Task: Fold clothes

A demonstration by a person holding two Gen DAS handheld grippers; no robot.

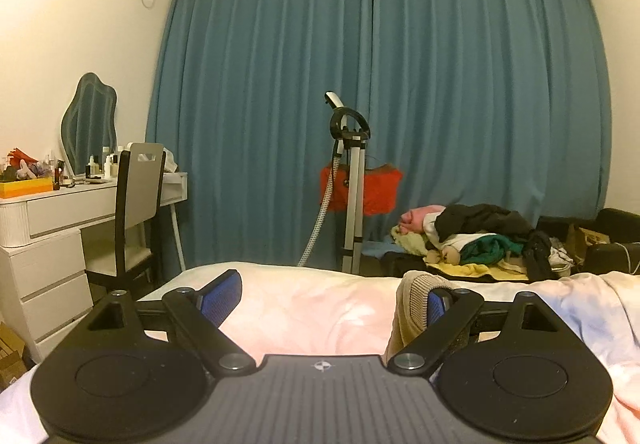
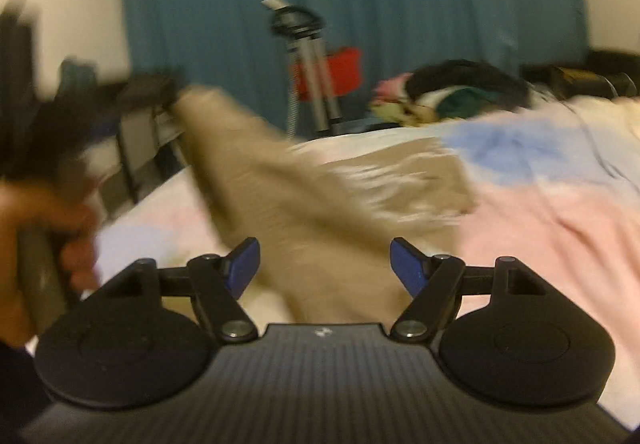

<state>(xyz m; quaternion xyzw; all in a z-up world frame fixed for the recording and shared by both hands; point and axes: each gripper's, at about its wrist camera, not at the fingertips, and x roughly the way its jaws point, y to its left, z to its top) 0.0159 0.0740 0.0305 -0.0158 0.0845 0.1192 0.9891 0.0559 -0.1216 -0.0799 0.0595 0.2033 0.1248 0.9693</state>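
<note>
Beige garment — spread only before right gripper

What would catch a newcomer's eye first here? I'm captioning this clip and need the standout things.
The teal curtain fills the whole back wall, with a red garment on a stand in front of it. On the pink bedding near the tongs lies a beige knitted garment, one end draped over a pad of the open left tongs; the right tongs also stand open. A heap of unfolded clothes sits beyond the bed.
</note>
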